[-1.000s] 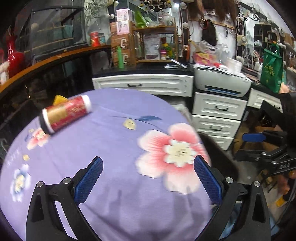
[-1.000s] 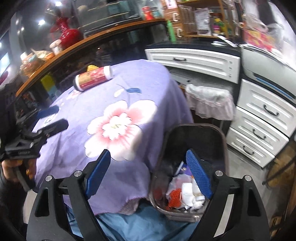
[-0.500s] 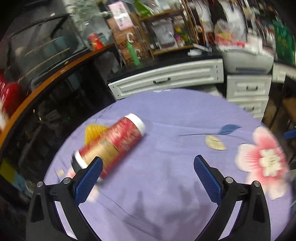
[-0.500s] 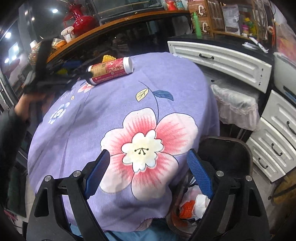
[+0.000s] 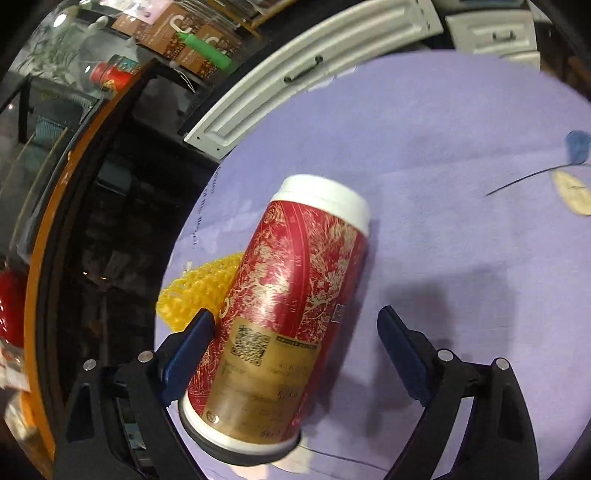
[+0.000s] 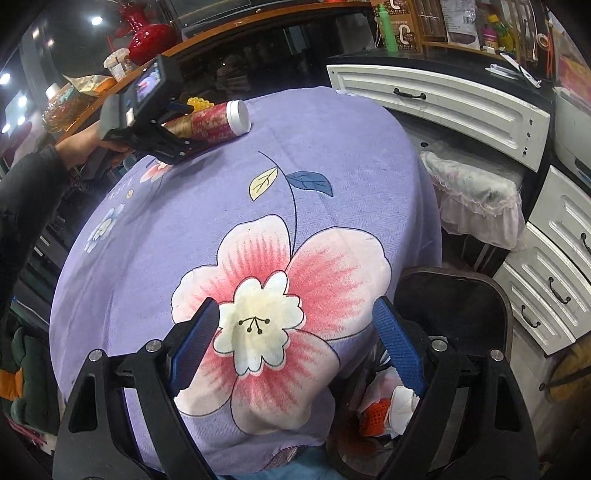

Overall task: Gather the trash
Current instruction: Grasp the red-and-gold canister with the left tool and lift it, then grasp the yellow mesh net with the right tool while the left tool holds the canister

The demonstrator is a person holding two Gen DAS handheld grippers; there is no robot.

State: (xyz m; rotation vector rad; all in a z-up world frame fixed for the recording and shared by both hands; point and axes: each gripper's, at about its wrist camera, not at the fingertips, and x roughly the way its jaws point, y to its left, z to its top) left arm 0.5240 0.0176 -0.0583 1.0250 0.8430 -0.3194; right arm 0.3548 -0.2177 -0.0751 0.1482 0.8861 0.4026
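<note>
Canister point(image 5: 291, 306) lying on cloth | left gripper point(image 5: 295, 350) closing around it

A round bench point(image 6: 369, 147) under a lilac cloth printed with a large pink flower point(image 6: 273, 306) fills the middle of the room. Beyond its far edge runs a curved wooden counter point(image 6: 236, 22) carrying a red vase point(image 6: 151, 35), with bright ceiling lights point(image 6: 96, 20) above. To the right stand white drawer units point(image 6: 436, 98) with dark handles, and cluttered wooden shelves point(image 6: 458, 26) rise behind them.
</note>
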